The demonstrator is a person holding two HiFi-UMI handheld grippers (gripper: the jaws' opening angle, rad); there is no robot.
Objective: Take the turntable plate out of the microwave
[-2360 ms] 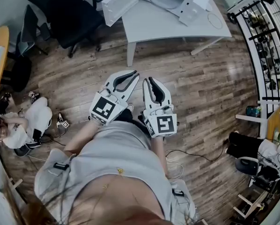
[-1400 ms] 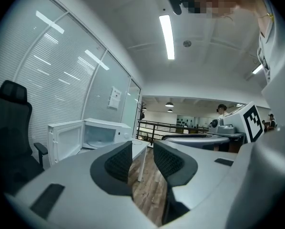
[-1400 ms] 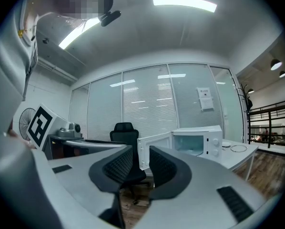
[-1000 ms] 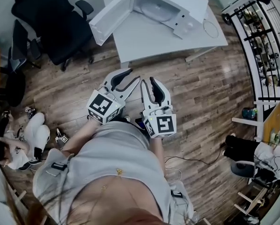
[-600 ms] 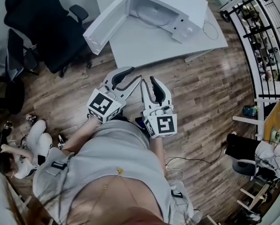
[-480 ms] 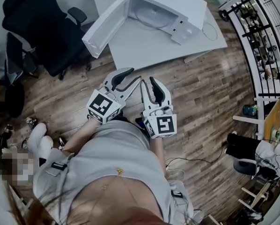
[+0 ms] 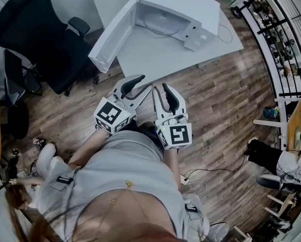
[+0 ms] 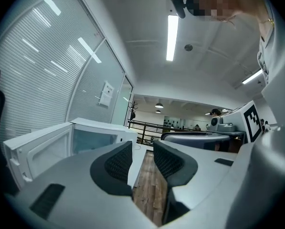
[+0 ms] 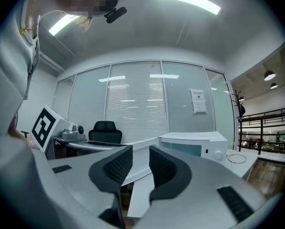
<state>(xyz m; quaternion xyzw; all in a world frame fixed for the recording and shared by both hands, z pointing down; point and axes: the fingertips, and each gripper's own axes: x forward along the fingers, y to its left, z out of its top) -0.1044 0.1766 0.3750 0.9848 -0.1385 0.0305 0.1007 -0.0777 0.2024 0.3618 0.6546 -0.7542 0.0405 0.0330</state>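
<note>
White microwave [image 7: 183, 1], door [image 7: 111, 36] open, round turntable plate [image 7: 160, 20] inside

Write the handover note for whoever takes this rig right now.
Left hand-held gripper: open, empty, held short of the table.
Right hand-held gripper: open, empty, right beside the left one.
Microwave sits on the table with its door swung open; the turntable plate lies inside.
Done: door open.
Left: step up to the table, reach in, lift the plate out.

L tool [image 7: 144, 83] & R tool [image 7: 160, 87] level, jaws apart, empty.
</note>
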